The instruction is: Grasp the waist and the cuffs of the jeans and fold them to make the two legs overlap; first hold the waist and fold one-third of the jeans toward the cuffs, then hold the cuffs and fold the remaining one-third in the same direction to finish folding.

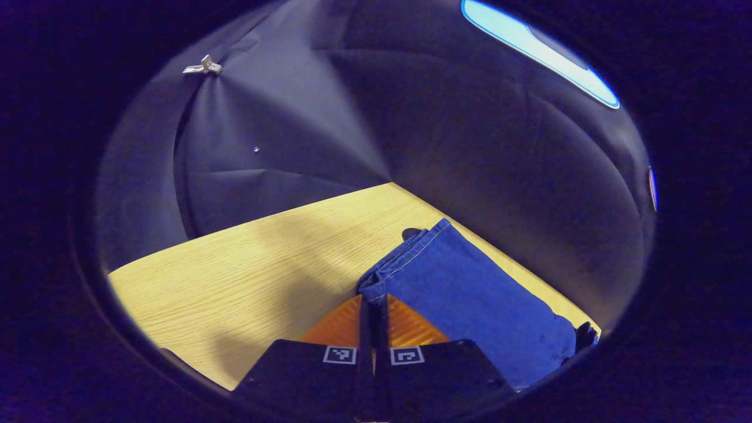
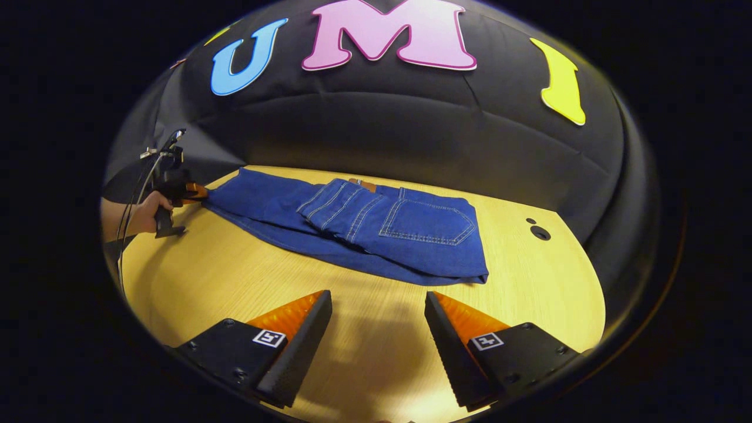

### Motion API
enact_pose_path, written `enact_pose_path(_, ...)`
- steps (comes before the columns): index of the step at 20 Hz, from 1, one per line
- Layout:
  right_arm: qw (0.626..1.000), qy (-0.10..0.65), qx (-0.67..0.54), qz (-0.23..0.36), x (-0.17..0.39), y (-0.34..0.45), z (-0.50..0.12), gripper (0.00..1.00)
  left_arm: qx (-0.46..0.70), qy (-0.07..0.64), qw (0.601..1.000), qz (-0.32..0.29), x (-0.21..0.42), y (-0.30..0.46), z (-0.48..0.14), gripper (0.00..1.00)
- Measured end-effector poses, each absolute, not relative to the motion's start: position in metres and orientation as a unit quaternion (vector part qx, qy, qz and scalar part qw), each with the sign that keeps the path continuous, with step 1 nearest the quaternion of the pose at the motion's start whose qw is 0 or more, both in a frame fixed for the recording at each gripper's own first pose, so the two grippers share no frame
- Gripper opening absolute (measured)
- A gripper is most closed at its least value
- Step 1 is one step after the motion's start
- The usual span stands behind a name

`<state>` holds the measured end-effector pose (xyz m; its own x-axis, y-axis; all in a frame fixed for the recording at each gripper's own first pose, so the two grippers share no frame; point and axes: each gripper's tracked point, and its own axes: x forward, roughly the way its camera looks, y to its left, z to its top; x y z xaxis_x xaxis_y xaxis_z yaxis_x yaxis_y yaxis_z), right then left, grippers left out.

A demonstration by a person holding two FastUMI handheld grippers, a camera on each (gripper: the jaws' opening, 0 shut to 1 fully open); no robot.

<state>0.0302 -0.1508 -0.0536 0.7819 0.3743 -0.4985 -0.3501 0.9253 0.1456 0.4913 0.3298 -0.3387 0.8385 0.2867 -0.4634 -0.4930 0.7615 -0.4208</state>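
Jeans lie along the desk's far edge, waist third already folded over; left gripper pinches the cuffs, apparently ready for the final fold, while right gripper hovers with fingers spread, empty.

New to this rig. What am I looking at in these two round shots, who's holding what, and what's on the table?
There is no robot arm here. A person holds a two-finger claw in each hand, and a fisheye camera rides on each claw, looking forward along its fingers.

In the left gripper view, the left claw is shut on the cuffs of a pair of blue jeans.

In the right gripper view, the right claw hovers open over the wooden table, holding nothing. Farther off at the left you see the person's hand holding the other claw at the cuff end.

The jeans lie flat on the table with the waist part already folded over toward the cuffs, a back pocket facing up. Black cloth forms the booth's wall behind.
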Motion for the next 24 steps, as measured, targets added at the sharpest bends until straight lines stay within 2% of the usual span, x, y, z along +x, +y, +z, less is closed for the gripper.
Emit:
enact_pose_path(1,0.944,0.269,0.023,0.192,0.030,-0.151,-0.053,0.98,-0.272,0.185,0.920,0.212,0.490,0.331,-0.335,0.10)
enact_pose_path(2,0.944,0.267,0.024,0.190,0.030,-0.153,-0.052,0.98,-0.272,0.175,0.922,0.212,0.490,0.331,-0.328,0.06)
enact_pose_path(7,0.951,0.257,0.029,0.170,0.032,-0.174,-0.042,0.98,-0.252,0.103,0.947,0.168,0.497,0.298,-0.243,0.06)
enact_pose_path(9,0.955,0.252,0.032,0.155,0.035,-0.186,-0.039,0.98,-0.240,0.074,0.958,0.139,0.497,0.262,-0.197,0.06)
enact_pose_path(10,0.956,0.251,0.035,0.148,0.035,-0.193,-0.038,0.98,-0.240,0.057,0.962,0.119,0.498,0.238,-0.175,0.10)
enact_pose_path(11,0.957,0.250,0.038,0.140,0.034,-0.200,-0.036,0.98,-0.238,0.041,0.965,0.098,0.496,0.212,-0.152,0.06)
enact_pose_path(15,0.963,0.243,0.047,0.107,0.032,-0.231,-0.031,0.98,-0.238,0.016,0.971,0.016,0.493,0.105,-0.099,0.06)
enact_pose_path(19,0.966,0.240,0.049,0.080,0.021,-0.261,-0.033,0.97,-0.254,0.031,0.964,-0.071,0.489,-0.020,-0.088,0.06)
enact_pose_path(24,0.965,0.248,0.072,0.047,-0.003,-0.296,-0.045,0.98,-0.251,0.061,0.951,-0.169,0.480,-0.188,-0.124,0.06)
